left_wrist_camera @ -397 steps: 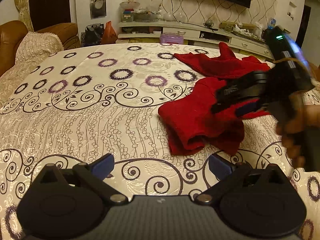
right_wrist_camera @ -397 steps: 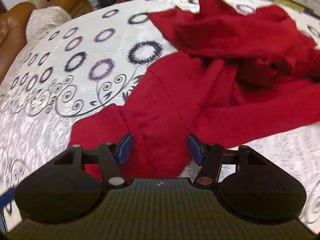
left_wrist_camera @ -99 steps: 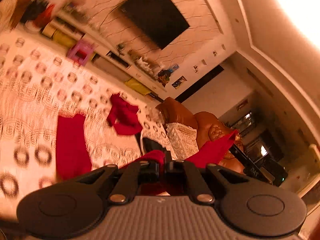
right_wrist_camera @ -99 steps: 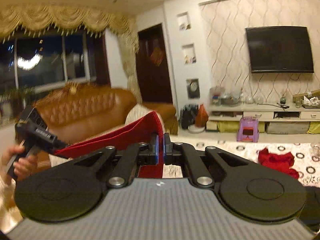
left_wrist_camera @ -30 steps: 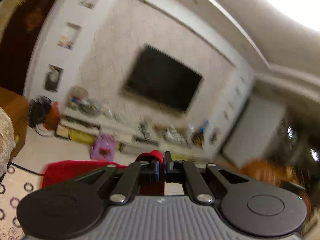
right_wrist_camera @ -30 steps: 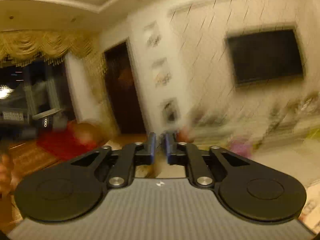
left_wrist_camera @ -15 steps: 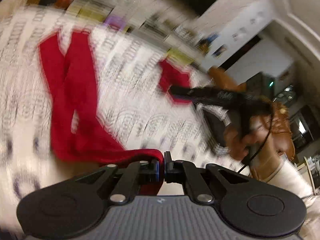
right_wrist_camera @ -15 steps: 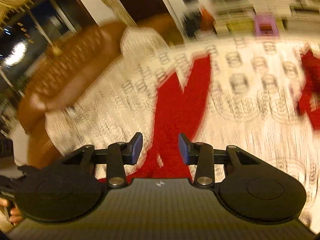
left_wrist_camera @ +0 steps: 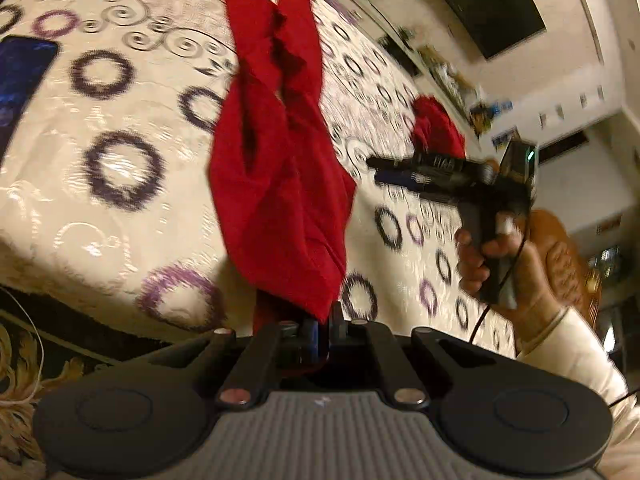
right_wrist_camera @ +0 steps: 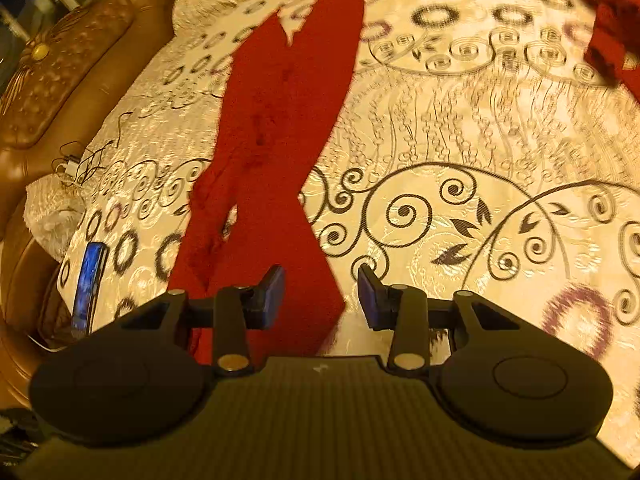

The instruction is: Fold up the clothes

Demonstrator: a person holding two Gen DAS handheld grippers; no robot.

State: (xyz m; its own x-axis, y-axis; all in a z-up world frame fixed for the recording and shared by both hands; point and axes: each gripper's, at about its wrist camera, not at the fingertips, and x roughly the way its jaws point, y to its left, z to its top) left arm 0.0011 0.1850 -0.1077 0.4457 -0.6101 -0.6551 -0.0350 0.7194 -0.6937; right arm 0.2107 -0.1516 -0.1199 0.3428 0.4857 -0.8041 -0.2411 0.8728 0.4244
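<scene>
Red trousers (left_wrist_camera: 276,168) lie stretched along the patterned bed cover (left_wrist_camera: 116,168), legs pointing away. My left gripper (left_wrist_camera: 324,326) is shut on their near waist edge, which bunches up at the pads. In the right wrist view the same red trousers (right_wrist_camera: 272,128) run from the far bed edge down to my right gripper (right_wrist_camera: 320,296), which hovers open over their near end, pads not touching the cloth. From the left wrist view that right gripper (left_wrist_camera: 380,168) appears held by a hand over the bed, to the right of the trousers.
A second red garment (right_wrist_camera: 612,20) lies crumpled at the far right of the bed cover (right_wrist_camera: 480,160). A dark phone (right_wrist_camera: 88,284) rests near the left edge. A brown leather sofa (right_wrist_camera: 52,72) borders the bed on the left. A wall television (left_wrist_camera: 480,0) hangs beyond.
Both grippers have dropped from pointing at the room down to the bed. The trousers now lie laid out on the cover. The right gripper's jaws have opened and let go of the cloth.
</scene>
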